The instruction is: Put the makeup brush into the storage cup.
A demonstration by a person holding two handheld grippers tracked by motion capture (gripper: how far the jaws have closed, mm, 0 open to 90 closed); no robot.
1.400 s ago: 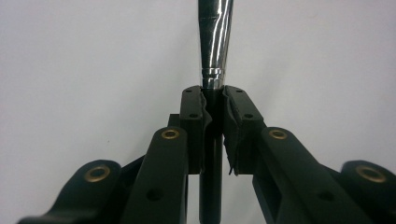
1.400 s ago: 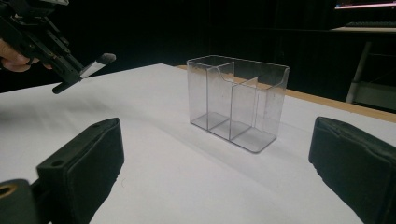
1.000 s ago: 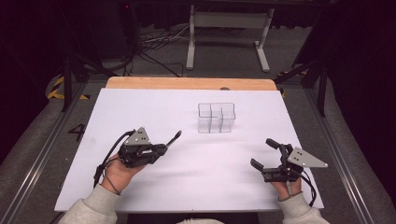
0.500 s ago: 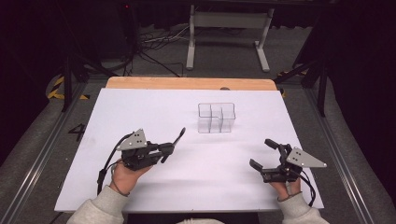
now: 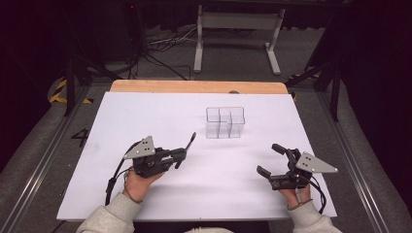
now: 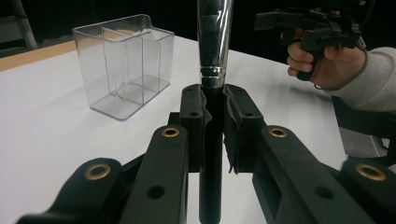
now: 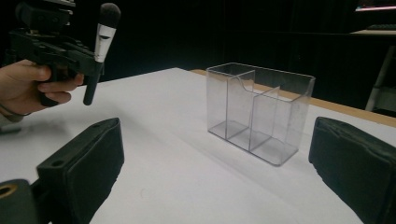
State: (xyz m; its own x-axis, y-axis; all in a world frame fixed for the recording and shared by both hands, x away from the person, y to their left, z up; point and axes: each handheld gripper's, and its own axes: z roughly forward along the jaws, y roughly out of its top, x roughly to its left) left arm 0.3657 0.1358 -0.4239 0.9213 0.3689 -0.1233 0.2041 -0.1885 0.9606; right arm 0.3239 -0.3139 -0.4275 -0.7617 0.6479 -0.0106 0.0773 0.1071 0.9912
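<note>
Your left gripper is clenched on a makeup brush; in the left gripper view both pads press the black handle just below the silver ferrule. Seen from the high view, the brush slants up toward one o'clock, off the white table sheet, bristle end farthest from you. Your right gripper is released, jaws wide apart with nothing between them, hovering low near the sheet's near-right corner.

The clear organizer stands upright at about twelve o'clock from the midpoint between your hands, well apart from both grippers. Bare sheet lies all around it: a broad stretch to its nine o'clock, a narrower band to its three o'clock before the right edge, and a strip behind it before the wooden table edge. Your right hand sits close to the sheet's right and near edges; your left hand has more margin.

The right gripper view shows the brush's dark bristle head and that the organizer has three compartments with a lower front wall. The left gripper view gives the pads' contact on the handle, with the organizer at eleven o'clock and your right hand at two o'clock.
</note>
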